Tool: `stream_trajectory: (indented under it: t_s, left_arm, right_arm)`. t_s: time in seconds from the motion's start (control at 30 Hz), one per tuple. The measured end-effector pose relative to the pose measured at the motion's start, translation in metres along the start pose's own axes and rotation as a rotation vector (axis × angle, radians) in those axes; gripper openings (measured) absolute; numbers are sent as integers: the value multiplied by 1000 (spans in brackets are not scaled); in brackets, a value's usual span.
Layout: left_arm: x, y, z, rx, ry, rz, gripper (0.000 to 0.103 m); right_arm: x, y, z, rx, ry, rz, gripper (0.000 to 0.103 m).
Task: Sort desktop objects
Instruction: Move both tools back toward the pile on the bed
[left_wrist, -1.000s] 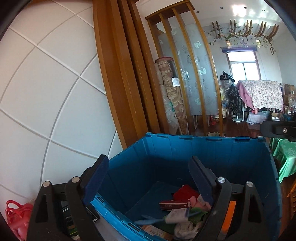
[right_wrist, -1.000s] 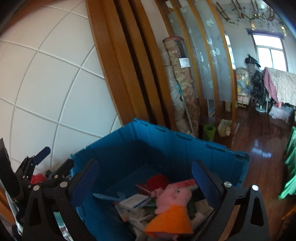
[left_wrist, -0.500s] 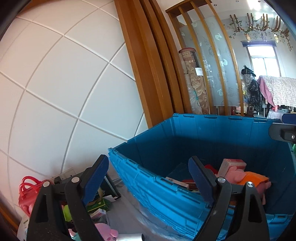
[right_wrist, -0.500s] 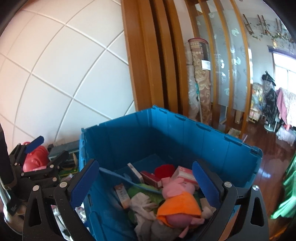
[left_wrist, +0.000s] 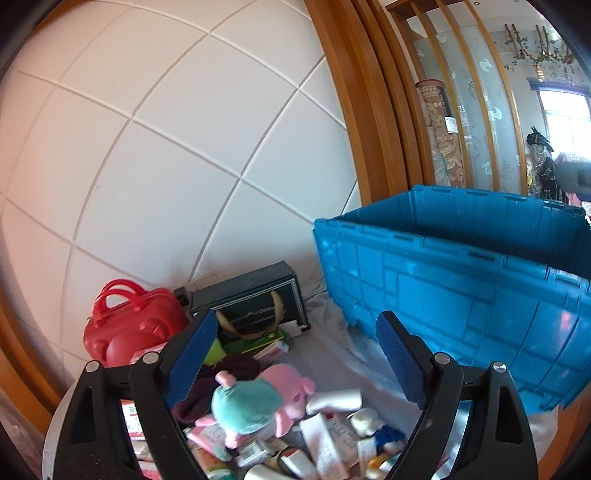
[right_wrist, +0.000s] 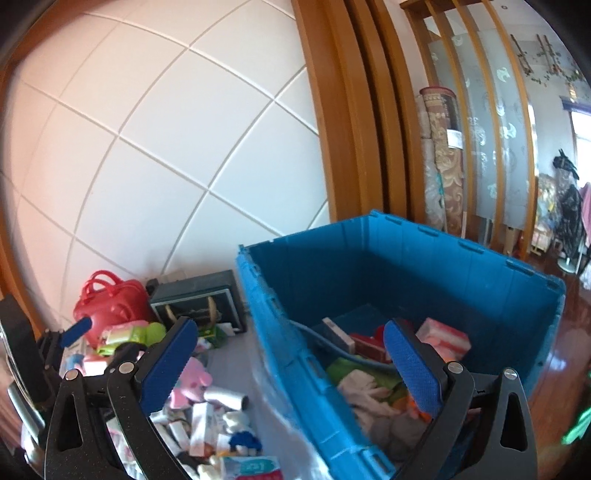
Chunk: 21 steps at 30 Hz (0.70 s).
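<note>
Desktop objects lie in a loose heap on the grey tabletop, between the white tiled wall and the blue crate. A plush toy with a teal body and pink head lies on top of the heap, among small tubes and boxes. Behind the heap a red handbag and a dark gift bag stand against the wall. The left gripper hangs over the heap with its blue-padded fingers spread wide, nothing between them. The right gripper sits above the crate's near wall, its fingers likewise wide apart and empty. Inside the crate lie a pink box, a red box, a green cloth and pale crumpled fabric.
</note>
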<state>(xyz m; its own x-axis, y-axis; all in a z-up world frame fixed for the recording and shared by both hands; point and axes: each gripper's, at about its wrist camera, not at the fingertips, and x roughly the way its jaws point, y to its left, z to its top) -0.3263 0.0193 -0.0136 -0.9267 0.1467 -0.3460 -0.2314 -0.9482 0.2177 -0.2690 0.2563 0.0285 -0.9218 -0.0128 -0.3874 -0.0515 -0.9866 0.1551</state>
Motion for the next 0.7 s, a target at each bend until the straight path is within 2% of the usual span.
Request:
stream_trajectory:
  t_s: [0.17,0.4,0.57,0.7]
  left_arm:
    - [-26,76,-53,-15,65,76,88]
    - [-46,169,-129,-68,186,166,88]
    - [-52,208,-165,-88,248,218,88]
    - [-55,225,-187,-103,268,258,88]
  right_arm:
    - [13,62,-18,-1,59,78,103]
    - [37,158,-67,-76,134,156,103]
    - [57,217,-104,-168,188,251,103]
    - [71,252,-124,-239,191,360,103]
